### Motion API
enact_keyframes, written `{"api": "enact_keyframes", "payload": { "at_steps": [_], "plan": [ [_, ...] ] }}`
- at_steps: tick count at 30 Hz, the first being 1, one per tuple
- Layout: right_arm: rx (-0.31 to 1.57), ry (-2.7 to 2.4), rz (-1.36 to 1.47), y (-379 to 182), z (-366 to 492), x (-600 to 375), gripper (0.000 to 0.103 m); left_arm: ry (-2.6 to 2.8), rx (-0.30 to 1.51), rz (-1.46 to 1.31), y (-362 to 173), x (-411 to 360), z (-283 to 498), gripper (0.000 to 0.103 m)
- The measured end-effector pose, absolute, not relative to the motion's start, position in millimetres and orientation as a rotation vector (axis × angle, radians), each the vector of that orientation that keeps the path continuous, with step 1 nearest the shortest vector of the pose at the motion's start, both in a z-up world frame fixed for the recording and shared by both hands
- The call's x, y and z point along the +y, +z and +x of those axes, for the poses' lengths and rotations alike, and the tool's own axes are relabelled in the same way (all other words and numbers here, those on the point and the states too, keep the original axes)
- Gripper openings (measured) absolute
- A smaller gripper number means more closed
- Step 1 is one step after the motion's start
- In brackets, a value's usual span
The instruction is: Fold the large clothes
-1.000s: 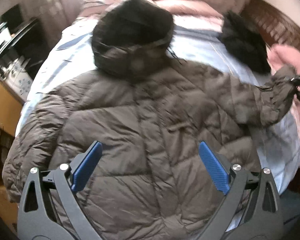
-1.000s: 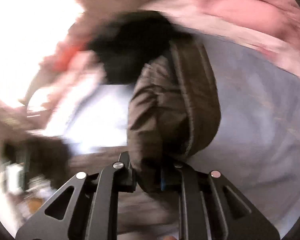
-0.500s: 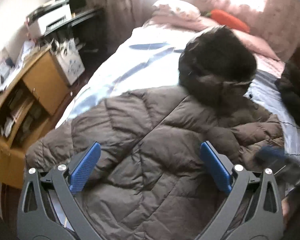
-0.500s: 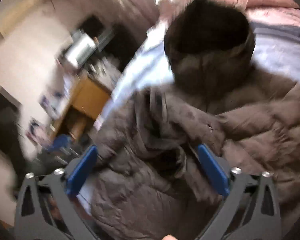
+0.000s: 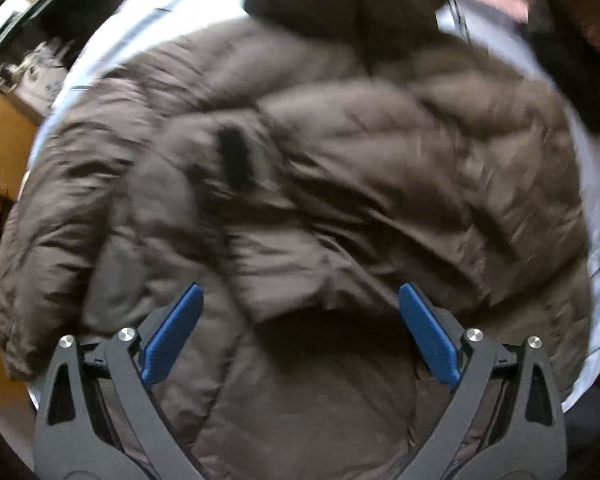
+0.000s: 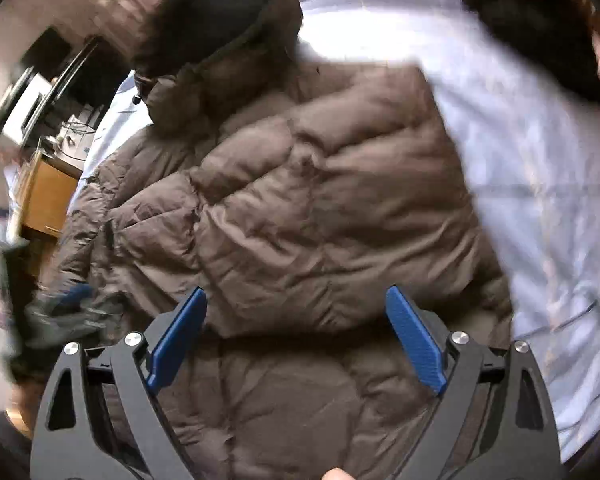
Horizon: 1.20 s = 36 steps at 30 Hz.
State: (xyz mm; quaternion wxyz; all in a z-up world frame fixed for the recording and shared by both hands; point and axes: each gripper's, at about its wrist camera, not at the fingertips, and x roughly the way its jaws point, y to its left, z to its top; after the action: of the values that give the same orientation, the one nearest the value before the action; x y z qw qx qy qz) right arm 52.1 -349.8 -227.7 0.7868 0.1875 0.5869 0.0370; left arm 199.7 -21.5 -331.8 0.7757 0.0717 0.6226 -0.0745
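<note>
Sprawling across a pale blue bedsheet (image 6: pixel 532 168), the brown quilted puffer jacket (image 5: pixel 340 184) fills most of both wrist views, its dark fur-trimmed hood (image 6: pixel 216 28) pointing away toward the head of the bed. One sleeve is folded inward over the chest, forming a puffy diagonal band across the front panel, and a short dark mark (image 5: pixel 234 160) shows on the fabric near it in the left wrist view, which is blurred. The left gripper (image 5: pixel 300 336) hovers over the lower half of the jacket with its blue-padded fingers (image 5: pixel 172 336) spread wide, nothing caught between them; the brown fabric lies directly under and beyond the gap. The right gripper (image 6: pixel 296 340) is likewise wide apart and empty, poised above the jacket's lower front, just below the folded sleeve's edge. In the right wrist view, the left gripper appears as a blurred shape at the jacket's far left edge. Beside the bed on that side stands a yellow wooden cabinet (image 6: pixel 50 196). A second dark furry garment (image 6: pixel 536 20) lies on the sheet, apart from the jacket.
</note>
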Motion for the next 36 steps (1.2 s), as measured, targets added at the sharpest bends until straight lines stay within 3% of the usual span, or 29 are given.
{"api": "enact_keyframes", "payload": {
  "at_steps": [4,9,12,18,22,24,29,36],
  "plan": [
    [1.267,0.123,0.310,-232,58,-341,0.093,-0.110,1.325,0.287,-364,-44,217,0.098],
    [1.259,0.125,0.233,-239,63,-341,0.093,-0.034,1.168,0.365,-354,-56,248,0.099],
    [1.250,0.108,0.208,-255,68,-339,0.093,0.012,1.197,0.277,-351,-47,261,0.099],
    [1.025,0.069,0.019,-259,82,-332,0.093,-0.016,1.220,0.274,-347,-43,251,0.099],
    [1.279,-0.017,0.027,-320,106,-337,0.093,-0.052,1.252,0.231,-334,-23,237,0.099],
    [1.252,-0.030,0.081,-315,103,-341,0.093,-0.076,1.221,0.181,-313,-11,232,0.099],
    [1.199,0.032,0.078,-266,90,-327,0.097,0.040,1.156,-0.129,-267,106,206,0.101],
    [1.246,0.053,0.158,-249,62,-314,0.099,0.524,1.327,-0.928,-313,306,107,0.101]
  ]
}}
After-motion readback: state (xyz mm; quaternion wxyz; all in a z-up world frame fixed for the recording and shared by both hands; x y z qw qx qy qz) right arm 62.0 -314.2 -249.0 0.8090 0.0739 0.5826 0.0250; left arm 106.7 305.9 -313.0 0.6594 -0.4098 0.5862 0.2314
